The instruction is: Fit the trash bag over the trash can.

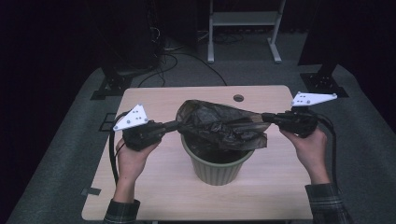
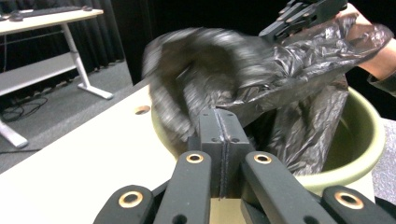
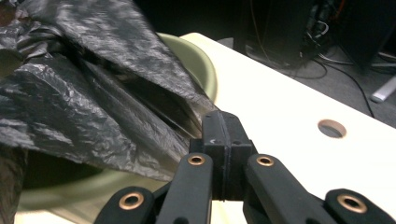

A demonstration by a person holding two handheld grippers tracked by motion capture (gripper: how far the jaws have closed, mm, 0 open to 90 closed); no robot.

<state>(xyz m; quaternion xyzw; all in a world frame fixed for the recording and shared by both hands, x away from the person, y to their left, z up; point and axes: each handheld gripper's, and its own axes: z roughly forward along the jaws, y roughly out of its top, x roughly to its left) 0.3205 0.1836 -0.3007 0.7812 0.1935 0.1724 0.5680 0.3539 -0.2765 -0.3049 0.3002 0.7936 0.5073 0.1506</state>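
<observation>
Bag stretched over bin, both grippers clamped on its rim

The black bin bag (image 1: 219, 123) hangs spread above the mouth of the green bin (image 1: 217, 170), its lower part drooping inside; the bin stands near the middle of the table (image 1: 154, 196). Left gripper (image 1: 173, 125) has its jaws closed on the bag's left edge; in the left gripper view the film is pinched between the pads. Right gripper (image 1: 265, 116) is likewise closed on the right edge, plastic fanning from its tips. Judged step: opening the bag's mouth to line the bin. The next move would call for lowering both edges evenly and drawing them out past the bin's rim, keeping tension so the thin film neither slips nor tears. A cable hole (image 1: 238, 98) lies beyond the bin
</observation>
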